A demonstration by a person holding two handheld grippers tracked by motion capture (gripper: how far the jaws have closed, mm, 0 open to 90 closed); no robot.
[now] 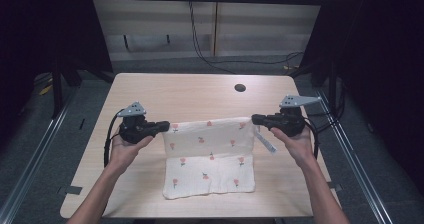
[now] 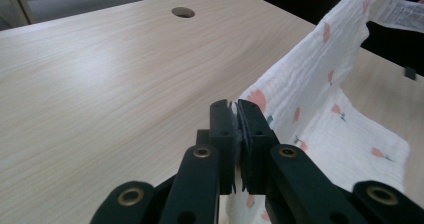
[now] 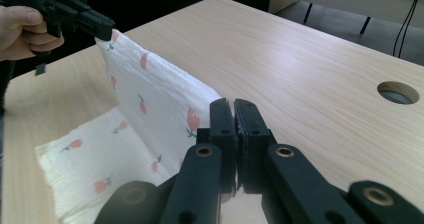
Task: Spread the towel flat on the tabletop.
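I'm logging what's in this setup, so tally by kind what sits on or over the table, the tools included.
Hand-held gripper: 2, the left hand-held gripper and the right hand-held gripper
Flower-print cloth: 1
Label strip on the cloth: 1
Total: 4

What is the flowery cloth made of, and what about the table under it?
The cloth looks like soft, thin cotton, maybe gauze: its white surface is crinkly and matte, printed with small pink flowers, and it folds and hangs limply. The table looks like pale wood or a wood-look coating over board: long grain lines run across it, and its smooth top shows a slight sheen.
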